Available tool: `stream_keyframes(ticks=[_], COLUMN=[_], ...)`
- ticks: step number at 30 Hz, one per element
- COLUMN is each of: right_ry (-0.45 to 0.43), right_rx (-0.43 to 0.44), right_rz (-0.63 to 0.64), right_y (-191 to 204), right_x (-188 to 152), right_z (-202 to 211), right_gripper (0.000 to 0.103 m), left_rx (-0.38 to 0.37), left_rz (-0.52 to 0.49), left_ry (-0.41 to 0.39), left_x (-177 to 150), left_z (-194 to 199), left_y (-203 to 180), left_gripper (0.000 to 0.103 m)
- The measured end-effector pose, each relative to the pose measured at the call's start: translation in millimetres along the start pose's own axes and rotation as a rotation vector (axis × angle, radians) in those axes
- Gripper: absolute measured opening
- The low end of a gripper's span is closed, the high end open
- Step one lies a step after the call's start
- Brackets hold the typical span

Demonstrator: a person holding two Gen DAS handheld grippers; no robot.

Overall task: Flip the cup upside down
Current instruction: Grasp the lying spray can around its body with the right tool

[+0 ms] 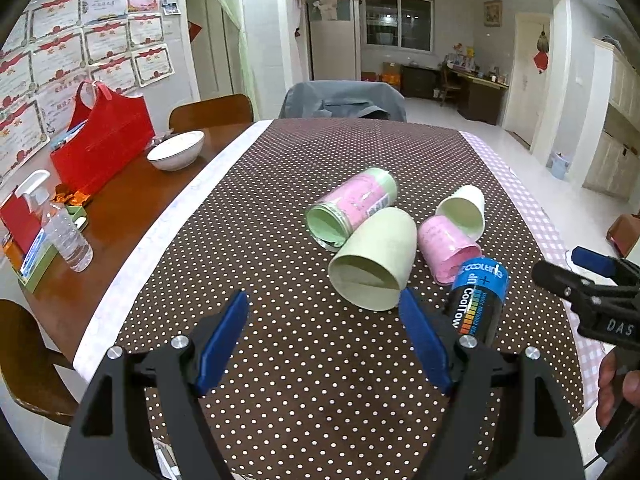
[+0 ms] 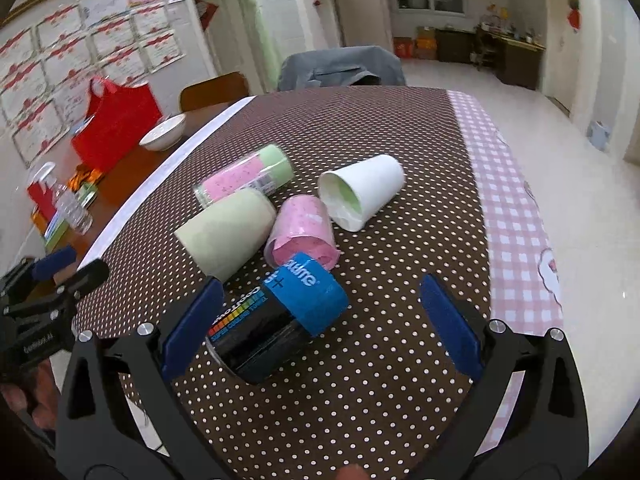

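Note:
Several cups lie on their sides on the dotted brown tablecloth (image 1: 304, 360). A pale green cup (image 1: 374, 260) (image 2: 226, 232) lies just beyond my open left gripper (image 1: 324, 338), mouth toward me. A pink cup (image 1: 446, 246) (image 2: 302, 230), a white cup (image 1: 464, 210) (image 2: 362, 192) and a pink-and-green tumbler (image 1: 352, 206) (image 2: 244, 180) lie around it. A black and blue can-shaped cup (image 1: 478, 300) (image 2: 276, 320) lies between the fingers of my open right gripper (image 2: 320, 316), untouched. Both grippers are empty.
A white bowl (image 1: 176, 150), a red bag (image 1: 104, 142) and a clear spray bottle (image 1: 66, 232) stand on the bare wood at the left. A pink checked cloth (image 2: 512, 216) covers the table's right edge. A grey-covered chair (image 1: 344, 100) stands at the far end.

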State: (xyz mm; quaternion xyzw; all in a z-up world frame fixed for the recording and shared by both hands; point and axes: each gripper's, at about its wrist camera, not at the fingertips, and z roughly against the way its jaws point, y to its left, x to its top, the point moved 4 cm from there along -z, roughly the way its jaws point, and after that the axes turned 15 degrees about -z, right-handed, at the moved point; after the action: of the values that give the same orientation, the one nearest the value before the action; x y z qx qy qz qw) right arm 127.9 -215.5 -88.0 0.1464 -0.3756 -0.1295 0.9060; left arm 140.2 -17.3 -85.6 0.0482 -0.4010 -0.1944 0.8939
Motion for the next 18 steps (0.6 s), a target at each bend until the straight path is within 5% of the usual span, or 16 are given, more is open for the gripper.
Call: stream_keyframes(ticks=[8, 18], right_ry=[0.074, 0.237], right_rx=[0.159, 0.27], right_rz=[0.171, 0.75], right_y=[22, 52], right_x=[6, -14], right_z=[-8, -25], right_gripper=[0.097, 0.097], left_rx=[0.036, 0.059], left_rz=[0.012, 0.052], left_ry=[0.011, 0.064], left_x=[-2, -10], left_z=[3, -5], left_y=[7, 18], left_gripper=[0.077, 0.077])
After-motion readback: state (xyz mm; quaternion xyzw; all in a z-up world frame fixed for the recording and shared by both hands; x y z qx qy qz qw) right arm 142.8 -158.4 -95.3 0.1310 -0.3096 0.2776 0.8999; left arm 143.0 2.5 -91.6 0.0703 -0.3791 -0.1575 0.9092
